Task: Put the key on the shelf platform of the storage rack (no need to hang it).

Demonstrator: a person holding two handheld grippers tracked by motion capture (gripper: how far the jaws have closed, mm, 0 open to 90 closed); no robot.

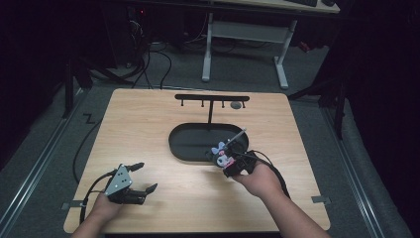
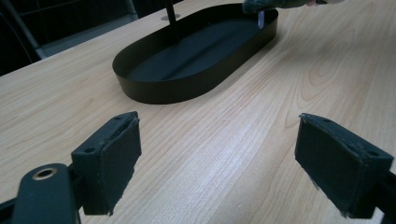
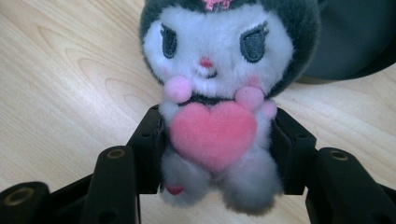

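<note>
The right tool (image 3: 215, 154) is clamped around the soft body of the plush toy (image 3: 212, 93), held just at the near rim of the black oval tray (image 1: 181, 148). Fur compresses, so the toy could slip or twist loose (its long key-chain may snag the rim), while the left tool (image 2: 217, 163) rests apart on the worktop (image 1: 148, 124).

plush toy (image 1: 219, 153) in right claw (image 1: 229, 159)

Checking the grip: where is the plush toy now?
High view: the plush toy sits clamped in the right gripper, at the near right rim of the black tray.
</note>
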